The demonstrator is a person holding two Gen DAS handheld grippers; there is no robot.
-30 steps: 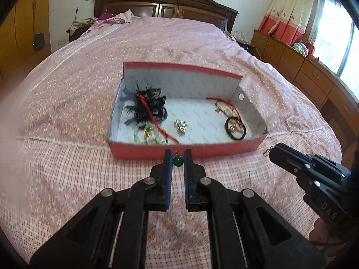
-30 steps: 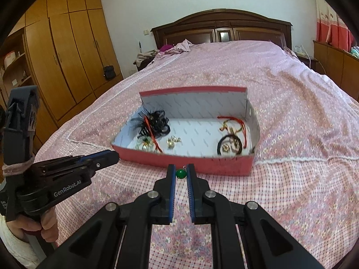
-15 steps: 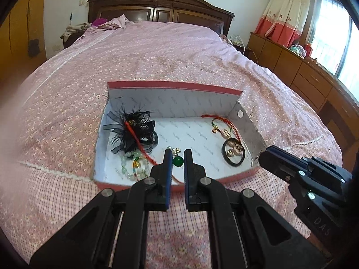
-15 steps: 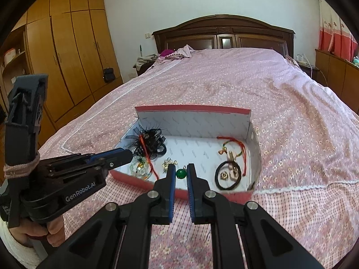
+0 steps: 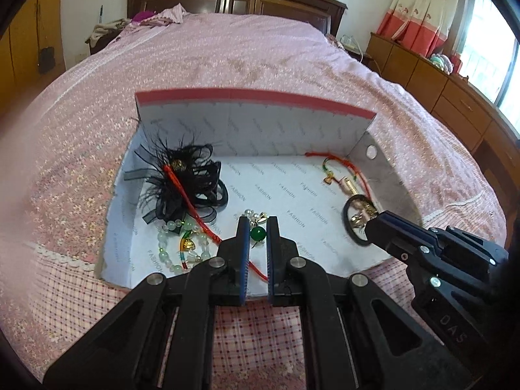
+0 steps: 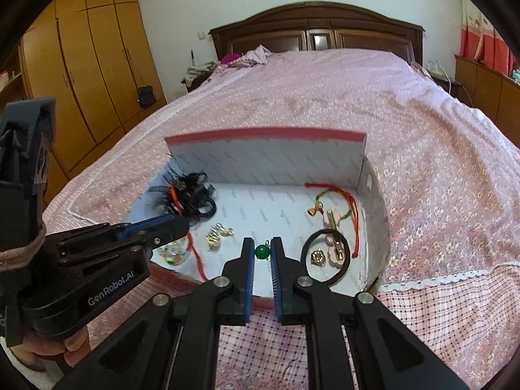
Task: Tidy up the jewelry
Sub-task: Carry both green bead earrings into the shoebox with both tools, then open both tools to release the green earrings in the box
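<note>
We work over a bed (image 5: 260,52) spread with a pink floral cover, a dark wooden headboard (image 6: 318,32) behind and yellow wardrobes (image 6: 91,65) at one side. On it lies a red box (image 5: 253,97) with a white printed lining. Our left gripper (image 5: 258,234) and right gripper (image 6: 262,252) each pinch a green bead earring (image 5: 258,234) over the box floor.

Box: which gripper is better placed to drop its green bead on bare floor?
Probably the right gripper. Its bead hangs over white floor between the gold charms and the black ring. The left gripper is over the red cord.
</note>
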